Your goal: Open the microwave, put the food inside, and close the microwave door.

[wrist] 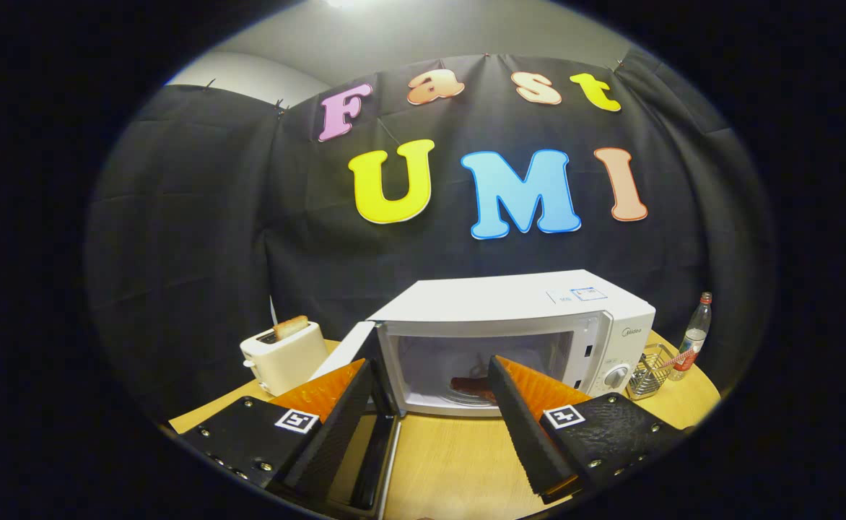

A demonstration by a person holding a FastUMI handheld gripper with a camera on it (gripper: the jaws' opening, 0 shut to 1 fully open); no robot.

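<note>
Tabletop (459, 462): food (472, 388) inside open microwave (509, 339), beyond spread tool (430, 383).

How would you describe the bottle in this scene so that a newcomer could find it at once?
Start at the white microwave, standing door-open on the wooden table beyond the open fingers of the hand-held gripper. Look past its dial side to the small wire rack. Just behind the rack stands the bottle: clear, slim and upright with a red cap, the tallest thing at that end.
</note>
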